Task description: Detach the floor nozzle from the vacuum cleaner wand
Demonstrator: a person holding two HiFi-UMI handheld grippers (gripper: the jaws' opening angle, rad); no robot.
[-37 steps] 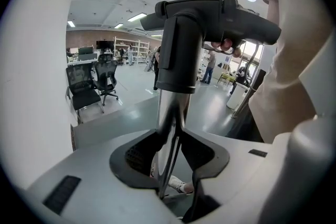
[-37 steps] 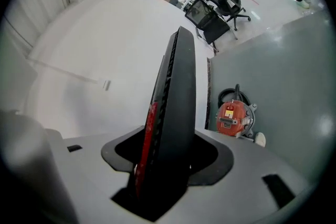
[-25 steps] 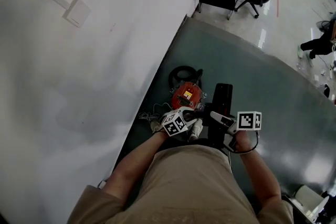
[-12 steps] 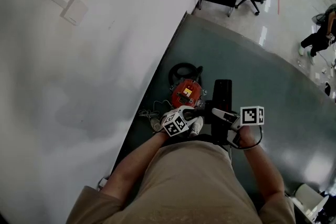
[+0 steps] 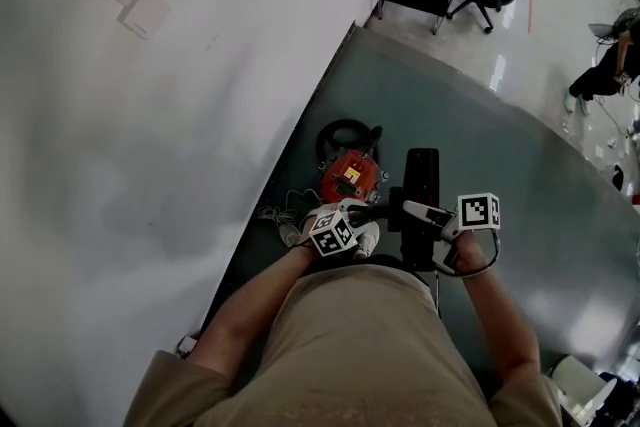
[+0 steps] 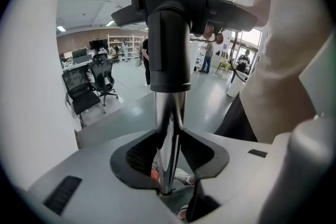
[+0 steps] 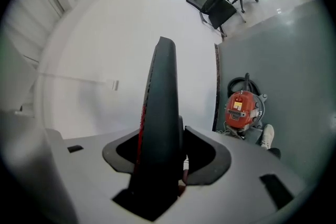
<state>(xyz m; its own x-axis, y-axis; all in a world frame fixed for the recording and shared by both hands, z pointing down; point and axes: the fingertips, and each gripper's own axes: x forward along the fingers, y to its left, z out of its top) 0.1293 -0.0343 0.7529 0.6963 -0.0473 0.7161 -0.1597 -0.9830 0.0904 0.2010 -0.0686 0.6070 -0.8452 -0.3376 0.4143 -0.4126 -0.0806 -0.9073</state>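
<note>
Left gripper (image 6: 169, 159) has its jaws clenched on the chrome wand (image 6: 169, 123), just short of the black collar (image 6: 169, 44) where the nozzle joins. Right gripper (image 7: 160, 161) jaws are clamped across the thin edge of the black floor nozzle (image 5: 422, 177). The nozzle sits just right of the red vacuum body (image 5: 350, 177), looks held up off the floor (image 5: 480, 125), and the wand runs between the vacuum body and the nozzle. Handling guess: the wand is stiff, smooth metal and likely slippery, so grip it tight, close to the collar. The nozzle is rigid plastic, probably light, and best taken across its flat body. The joint looks like a push fit and may need a twist with a straight pull.
</note>
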